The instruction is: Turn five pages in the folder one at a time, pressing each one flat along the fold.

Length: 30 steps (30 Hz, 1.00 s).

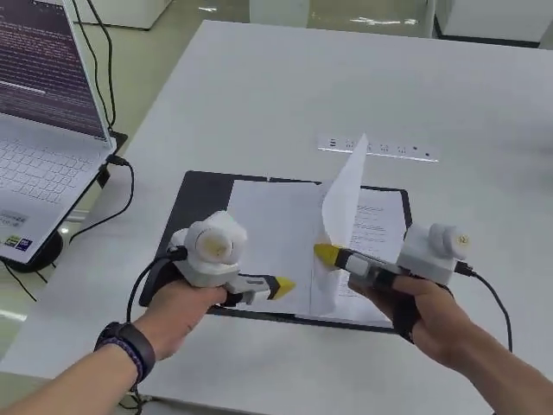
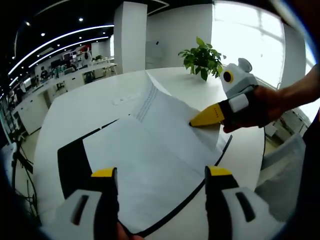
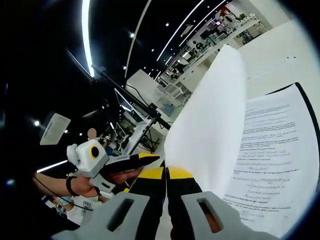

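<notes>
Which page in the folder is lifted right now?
The white paper sheet standing on edge at the fold, pinched by the right gripper. The blank left page and the printed right page lie flat.

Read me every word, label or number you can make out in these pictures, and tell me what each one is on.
No text reads clearly enough to quote.
Laptop screen: lines of text, too blurred.
Laptop stickers: too small.
Printed page in the folder: paragraphs, too small.
Lifted page: faint print, blurred.
Socket strip: marks too small.
</notes>
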Available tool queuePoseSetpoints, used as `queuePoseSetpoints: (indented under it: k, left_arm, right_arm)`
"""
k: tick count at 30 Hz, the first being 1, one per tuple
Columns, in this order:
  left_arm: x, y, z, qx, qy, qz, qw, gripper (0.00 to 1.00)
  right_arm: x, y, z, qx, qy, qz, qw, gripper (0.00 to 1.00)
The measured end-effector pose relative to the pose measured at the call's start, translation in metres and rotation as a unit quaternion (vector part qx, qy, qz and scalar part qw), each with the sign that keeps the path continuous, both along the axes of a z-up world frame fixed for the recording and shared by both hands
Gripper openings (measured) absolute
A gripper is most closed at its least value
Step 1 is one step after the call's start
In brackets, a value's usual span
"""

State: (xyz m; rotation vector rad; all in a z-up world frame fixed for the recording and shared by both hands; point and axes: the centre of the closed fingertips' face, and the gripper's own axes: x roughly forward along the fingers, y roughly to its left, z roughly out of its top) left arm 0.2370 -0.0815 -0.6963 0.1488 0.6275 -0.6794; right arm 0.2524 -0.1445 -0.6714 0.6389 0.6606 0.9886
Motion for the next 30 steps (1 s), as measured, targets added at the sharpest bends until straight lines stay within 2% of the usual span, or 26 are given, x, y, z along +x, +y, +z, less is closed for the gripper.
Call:
queuePoseSetpoints:
  k: [5, 14, 21, 30]
  left_arm:
    - [0.0, 0.026, 0.004, -0.005, -0.003, 0.028, 0.9996, 0.7]
    - [-0.01, 0.058, 0.006, -0.008, -0.007, 0.058, 0.9983, 0.69]
    - [-0.019, 0.074, 0.003, -0.013, -0.003, 0.078, 0.9969, 0.69]
    - [-0.022, 0.089, 0.007, -0.024, -0.007, 0.1, 0.9947, 0.69]
  right_arm:
    - [-0.003, 0.019, -0.003, -0.003, 0.003, 0.021, 0.9998, 0.0]
    - [-0.01, 0.047, -0.015, -0.005, 0.022, 0.044, 0.9988, 0.0]
    - [-0.012, 0.066, -0.022, -0.011, 0.029, 0.06, 0.9977, 0.0]
    - [-0.017, 0.094, -0.03, -0.013, 0.04, 0.08, 0.9959, 0.0]
